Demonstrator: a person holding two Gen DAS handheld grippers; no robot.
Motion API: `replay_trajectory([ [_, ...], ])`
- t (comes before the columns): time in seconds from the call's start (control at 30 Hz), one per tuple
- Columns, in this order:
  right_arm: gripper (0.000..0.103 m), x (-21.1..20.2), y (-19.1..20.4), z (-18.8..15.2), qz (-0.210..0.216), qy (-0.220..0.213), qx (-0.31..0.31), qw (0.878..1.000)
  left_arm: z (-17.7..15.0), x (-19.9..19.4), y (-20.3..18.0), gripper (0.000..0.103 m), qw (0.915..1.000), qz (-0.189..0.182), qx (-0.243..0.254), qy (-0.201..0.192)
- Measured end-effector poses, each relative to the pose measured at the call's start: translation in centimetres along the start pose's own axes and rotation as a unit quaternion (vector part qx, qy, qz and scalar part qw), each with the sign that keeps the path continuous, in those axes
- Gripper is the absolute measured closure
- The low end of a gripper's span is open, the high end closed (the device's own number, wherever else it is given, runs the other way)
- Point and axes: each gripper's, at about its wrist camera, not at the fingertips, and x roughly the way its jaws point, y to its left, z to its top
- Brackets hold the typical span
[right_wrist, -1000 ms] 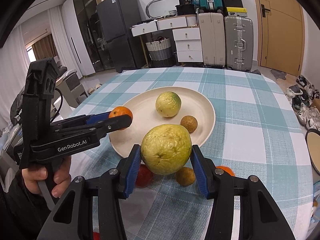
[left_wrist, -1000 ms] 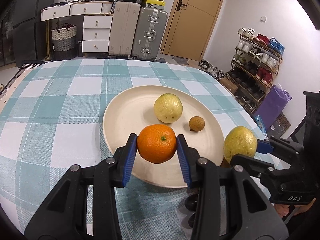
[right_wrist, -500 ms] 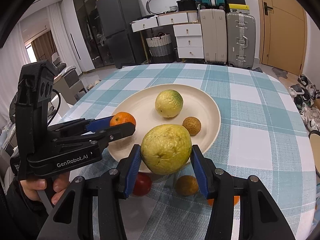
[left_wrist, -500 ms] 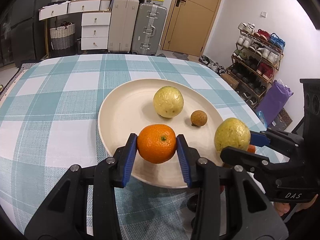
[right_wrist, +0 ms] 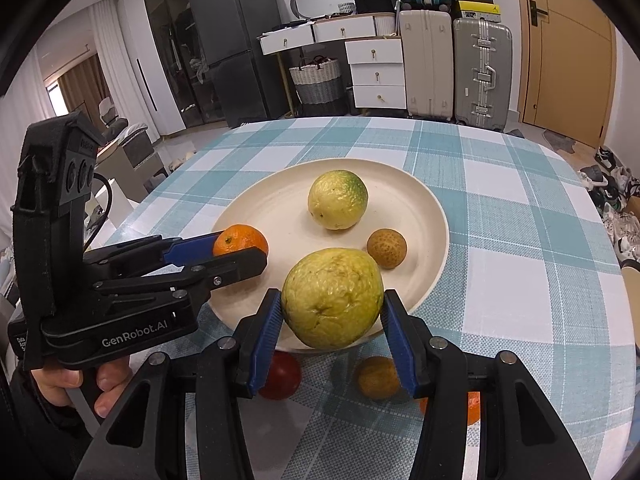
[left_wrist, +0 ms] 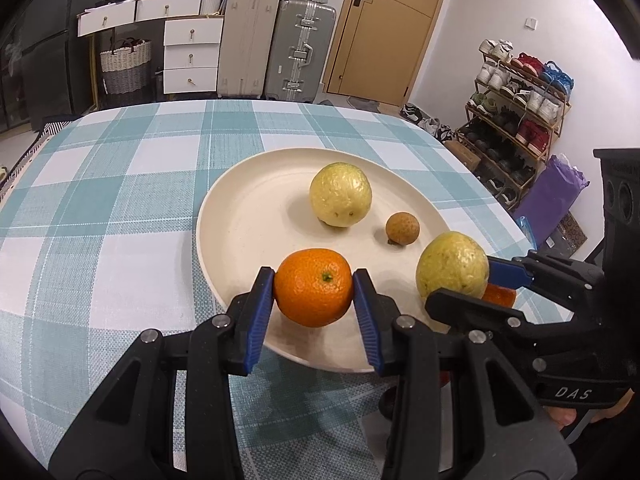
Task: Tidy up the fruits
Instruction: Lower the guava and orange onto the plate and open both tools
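My left gripper (left_wrist: 314, 300) is shut on an orange (left_wrist: 314, 292) and holds it over the near rim of the cream plate (left_wrist: 248, 216); the orange also shows in the right wrist view (right_wrist: 240, 240). My right gripper (right_wrist: 330, 320) is shut on a yellow-green guava (right_wrist: 332, 298), held over the plate's (right_wrist: 400, 192) near right edge; the guava also shows in the left wrist view (left_wrist: 452, 266). On the plate lie another guava (left_wrist: 340, 194) (right_wrist: 337, 199) and a small brown longan (left_wrist: 402, 229) (right_wrist: 386, 248).
On the checked tablecloth (right_wrist: 520, 216) in front of the plate lie a red fruit (right_wrist: 282, 376), a brown longan (right_wrist: 376, 376) and an orange (right_wrist: 472, 408), partly hidden by my right gripper's fingers. Suitcases, drawers and a shoe rack (left_wrist: 516, 92) stand beyond the table.
Both grippers moved forward over the plate's near edge with their fruits still held. The plate looms larger in both views.
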Motion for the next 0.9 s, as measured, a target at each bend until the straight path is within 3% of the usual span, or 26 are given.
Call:
replay_trajectory([
  [0.4, 0.050, 0.0, 0.1, 0.1, -0.017, -0.011, -0.003, 1.000, -0.2, -0.3, 0.0, 0.066, 1.0000, 0.003, 0.000, -0.002],
  [0.5, 0.042, -0.6, -0.3, 0.0, -0.020, -0.017, 0.003, 1.000, -0.2, -0.4, 0.2, 0.065, 1.0000, 0.004, -0.003, -0.001],
  [0.57, 0.030, -1.1, -0.5, -0.1, -0.022, -0.023, 0.006, 0.999, -0.2, -0.6, 0.3, 0.064, 1.0000, 0.003, -0.007, -0.003],
  [0.67, 0.018, -1.8, -0.7, -0.4, -0.028, -0.028, 0.009, 0.999, -0.2, -1.1, 0.5, 0.054, 0.9999, 0.001, -0.013, -0.008],
  [0.77, 0.013, -2.3, -0.9, -0.8, -0.036, -0.029, 0.010, 0.999, -0.2, -1.8, 0.5, 0.042, 0.9998, 0.003, -0.012, -0.017],
  [0.83, 0.012, -2.5, -0.9, -1.1, -0.043, -0.026, 0.009, 0.999, -0.3, -2.2, 0.5, 0.023, 0.9997, 0.009, -0.015, -0.018],
  [0.9, 0.007, -2.6, -1.1, -1.4, -0.052, -0.022, 0.008, 0.998, -0.3, -2.7, 0.6, 0.020, 0.9995, 0.015, -0.019, -0.023],
])
